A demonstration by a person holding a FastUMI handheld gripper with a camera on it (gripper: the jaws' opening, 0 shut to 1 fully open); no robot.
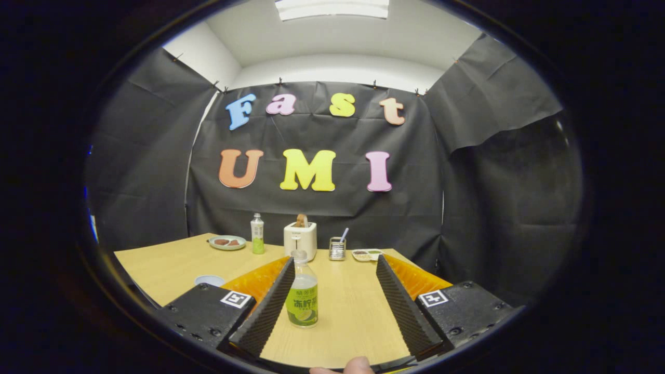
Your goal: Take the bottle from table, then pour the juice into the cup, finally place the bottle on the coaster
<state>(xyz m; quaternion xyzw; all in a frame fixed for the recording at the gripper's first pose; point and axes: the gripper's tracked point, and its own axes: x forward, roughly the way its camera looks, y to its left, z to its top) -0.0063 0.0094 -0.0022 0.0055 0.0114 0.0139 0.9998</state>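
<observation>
A clear bottle (302, 296) with a green label and pale juice stands upright on the wooden table (166, 265). It is between my fingers, close against the left finger (270, 306) and well apart from the right finger (402, 306). My gripper (335, 259) is open wide and neither pad presses on the bottle. A pale round object (209, 280), a cup or a coaster, lies on the table to the left, partly hidden behind the gripper's left body.
Along the far edge of the table stand a plate with food (227, 242), a second green-labelled bottle (257, 234), a white toaster (300, 239), a small metal rack (337, 248) and a shallow dish (367, 254). A person's fingertip (356, 366) shows just behind the gripper.
</observation>
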